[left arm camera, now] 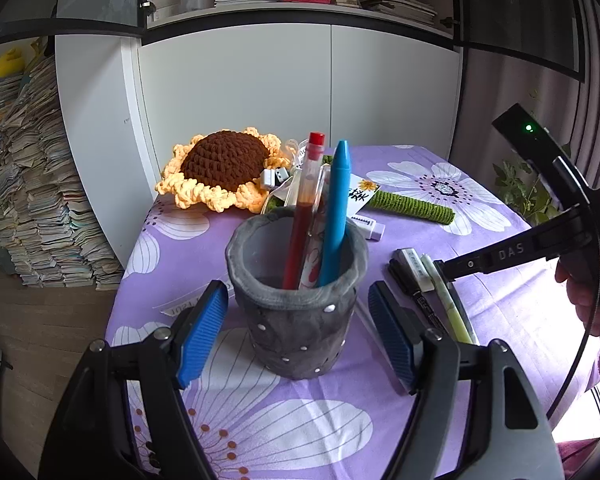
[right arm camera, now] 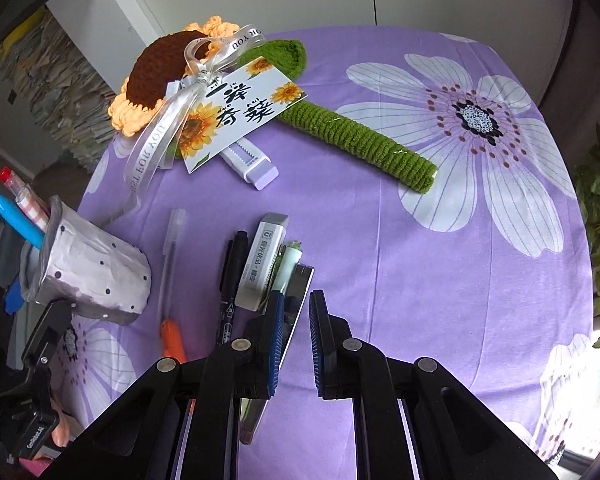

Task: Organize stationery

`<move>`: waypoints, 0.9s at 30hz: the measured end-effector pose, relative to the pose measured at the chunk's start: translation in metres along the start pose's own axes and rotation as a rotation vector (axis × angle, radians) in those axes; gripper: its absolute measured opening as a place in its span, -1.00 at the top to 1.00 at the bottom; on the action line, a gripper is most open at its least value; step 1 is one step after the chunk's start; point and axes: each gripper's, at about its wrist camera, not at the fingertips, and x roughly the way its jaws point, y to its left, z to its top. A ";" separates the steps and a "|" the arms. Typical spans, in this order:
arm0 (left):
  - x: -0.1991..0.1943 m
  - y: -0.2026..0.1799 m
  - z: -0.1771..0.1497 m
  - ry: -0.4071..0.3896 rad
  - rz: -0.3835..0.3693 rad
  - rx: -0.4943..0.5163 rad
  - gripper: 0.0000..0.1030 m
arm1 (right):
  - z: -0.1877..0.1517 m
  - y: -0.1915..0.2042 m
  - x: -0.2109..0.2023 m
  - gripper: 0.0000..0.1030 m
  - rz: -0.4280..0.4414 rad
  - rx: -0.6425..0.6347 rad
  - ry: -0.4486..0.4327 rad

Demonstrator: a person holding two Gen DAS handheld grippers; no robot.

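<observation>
A grey pen cup [left arm camera: 300,312] stands on the purple cloth between the open fingers of my left gripper [left arm camera: 298,320], which do not touch it. It holds a red pen [left arm camera: 304,208], a blue crayon [left arm camera: 336,208] and a patterned pen. My right gripper [right arm camera: 296,320] is open and empty, low over a metal ruler [right arm camera: 296,300] and a pale green highlighter [right arm camera: 290,268]. Beside them lie a white eraser [right arm camera: 262,260], a black marker [right arm camera: 232,276] and a clear pen with an orange cap [right arm camera: 170,276]. The cup [right arm camera: 96,272] is to their left.
A crochet sunflower [left arm camera: 220,168] with a green stem [right arm camera: 360,136], ribbon and card [right arm camera: 240,112] lies at the table's back. A white and lilac correction tape [right arm camera: 252,164] lies under the card. Cabinets stand behind, stacked books at left, a plant at right.
</observation>
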 end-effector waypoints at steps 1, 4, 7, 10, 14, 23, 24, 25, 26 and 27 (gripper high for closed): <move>0.001 -0.001 0.000 0.002 0.000 0.002 -0.40 | 0.001 0.000 0.001 0.78 -0.001 0.004 0.003; 0.004 -0.001 -0.001 0.008 -0.002 -0.001 -0.38 | 0.002 0.000 0.007 0.78 -0.006 0.005 0.016; 0.004 0.001 -0.001 -0.001 0.010 -0.008 -0.27 | 0.002 -0.001 0.007 0.74 -0.019 0.003 0.012; 0.004 0.002 -0.001 0.000 0.003 -0.014 -0.27 | 0.001 -0.003 0.005 0.68 -0.031 -0.002 0.012; 0.003 0.002 -0.003 -0.003 0.004 -0.009 -0.27 | 0.000 -0.005 -0.001 0.68 -0.074 -0.017 0.002; 0.002 0.001 -0.003 -0.001 0.005 -0.008 -0.27 | 0.001 -0.026 -0.011 0.68 -0.054 0.070 -0.003; 0.002 0.001 -0.003 0.000 0.004 -0.008 -0.27 | 0.002 -0.026 -0.011 0.68 -0.048 0.077 -0.001; 0.002 0.001 -0.003 0.000 0.004 -0.008 -0.27 | 0.003 -0.025 -0.011 0.68 -0.044 0.081 0.002; 0.002 0.001 -0.003 0.000 0.004 -0.008 -0.27 | 0.003 -0.024 -0.009 0.67 -0.039 0.085 0.007; 0.002 0.001 -0.003 0.000 0.004 -0.008 -0.27 | 0.005 -0.023 -0.006 0.67 -0.030 0.088 0.015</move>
